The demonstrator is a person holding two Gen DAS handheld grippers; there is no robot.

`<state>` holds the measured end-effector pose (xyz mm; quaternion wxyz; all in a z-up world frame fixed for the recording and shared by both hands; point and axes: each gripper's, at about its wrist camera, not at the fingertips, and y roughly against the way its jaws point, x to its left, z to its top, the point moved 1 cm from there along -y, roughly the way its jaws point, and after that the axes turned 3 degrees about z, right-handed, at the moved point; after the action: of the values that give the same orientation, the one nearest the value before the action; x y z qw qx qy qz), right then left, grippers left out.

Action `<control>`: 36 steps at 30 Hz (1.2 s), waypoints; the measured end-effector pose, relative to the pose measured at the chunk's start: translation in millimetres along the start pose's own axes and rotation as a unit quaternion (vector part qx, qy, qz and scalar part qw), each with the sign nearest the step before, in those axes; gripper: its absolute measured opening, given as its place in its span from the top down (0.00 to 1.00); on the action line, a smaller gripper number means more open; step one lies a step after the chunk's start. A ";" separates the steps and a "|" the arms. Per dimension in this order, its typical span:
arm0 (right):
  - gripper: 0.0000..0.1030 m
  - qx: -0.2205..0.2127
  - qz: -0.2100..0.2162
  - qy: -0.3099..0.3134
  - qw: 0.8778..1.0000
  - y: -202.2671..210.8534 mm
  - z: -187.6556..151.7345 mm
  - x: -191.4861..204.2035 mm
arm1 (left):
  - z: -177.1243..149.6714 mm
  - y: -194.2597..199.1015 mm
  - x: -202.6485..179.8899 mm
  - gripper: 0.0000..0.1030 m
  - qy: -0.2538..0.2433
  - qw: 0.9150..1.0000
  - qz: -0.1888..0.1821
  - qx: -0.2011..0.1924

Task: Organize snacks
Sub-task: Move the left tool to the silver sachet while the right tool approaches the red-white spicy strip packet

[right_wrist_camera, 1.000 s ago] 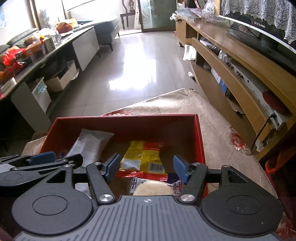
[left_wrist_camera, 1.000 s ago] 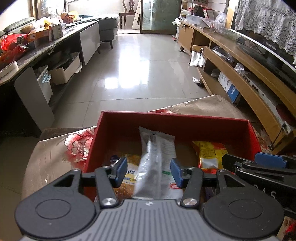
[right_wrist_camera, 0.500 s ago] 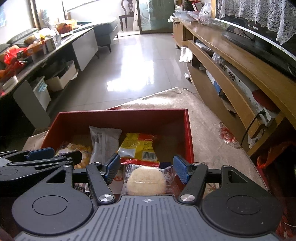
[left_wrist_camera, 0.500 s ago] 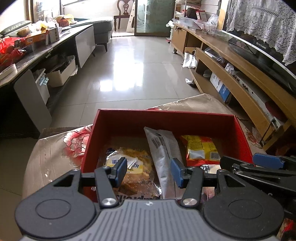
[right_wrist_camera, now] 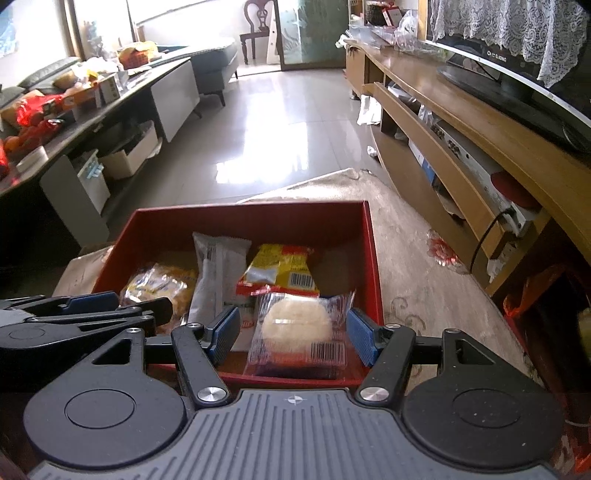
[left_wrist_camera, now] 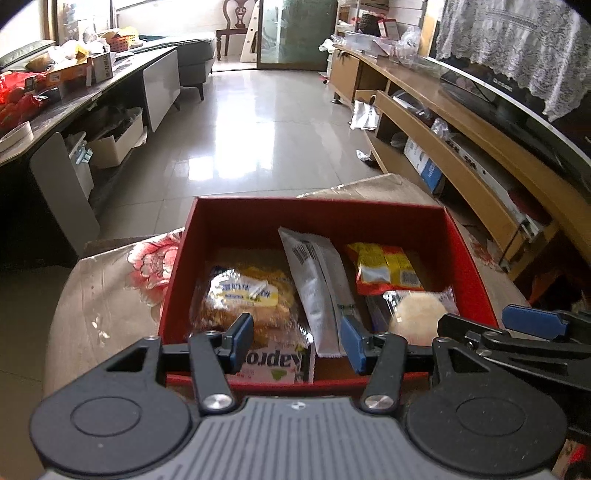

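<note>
Jaws of the left gripper (left_wrist_camera: 297, 341) and the right gripper (right_wrist_camera: 291, 334) stand spread, pinching nothing, above the near rim of the red box (left_wrist_camera: 317, 216). Inside lie a bread packet (left_wrist_camera: 243, 295), a silver packet (left_wrist_camera: 314, 280), a round cake (right_wrist_camera: 297, 323) and, farther back, a yellow packet (left_wrist_camera: 386, 267).

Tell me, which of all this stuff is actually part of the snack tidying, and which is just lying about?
Part of the job:
red box
silver packet
yellow packet
round cake
bread bag
left tongs
right tongs

Just lying about:
television
wooden shelf unit
chair
sofa
</note>
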<state>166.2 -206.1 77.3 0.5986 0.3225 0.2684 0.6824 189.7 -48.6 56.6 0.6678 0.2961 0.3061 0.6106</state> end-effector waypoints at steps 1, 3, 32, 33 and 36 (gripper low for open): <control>0.31 0.002 0.000 0.000 1.000 1.2 -1.9 0.2 | -2.5 1.3 -0.1 0.49 -0.001 1.000 -0.002 0.002; 0.31 0.006 0.001 0.000 1.000 3.4 -6.4 -0.4 | -7.8 3.2 0.0 0.49 -0.003 1.000 -0.007 0.007; 0.26 0.097 -0.025 -0.007 0.995 23.5 -87.5 -25.7 | -63.4 -36.8 -42.1 0.45 -0.095 0.987 -0.079 0.104; 0.26 0.097 -0.025 -0.010 0.995 24.1 -87.9 -27.9 | -63.1 -40.0 -44.1 0.44 -0.098 0.986 -0.080 0.106; 0.26 0.099 -0.018 -0.015 0.995 25.0 -88.6 -32.8 | -64.4 -48.8 -50.0 0.42 -0.113 0.983 -0.078 0.117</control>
<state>85.1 -240.3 34.8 0.5798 0.3857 0.3310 0.6368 167.6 -100.8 -19.6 0.7045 0.4147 0.3203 0.4786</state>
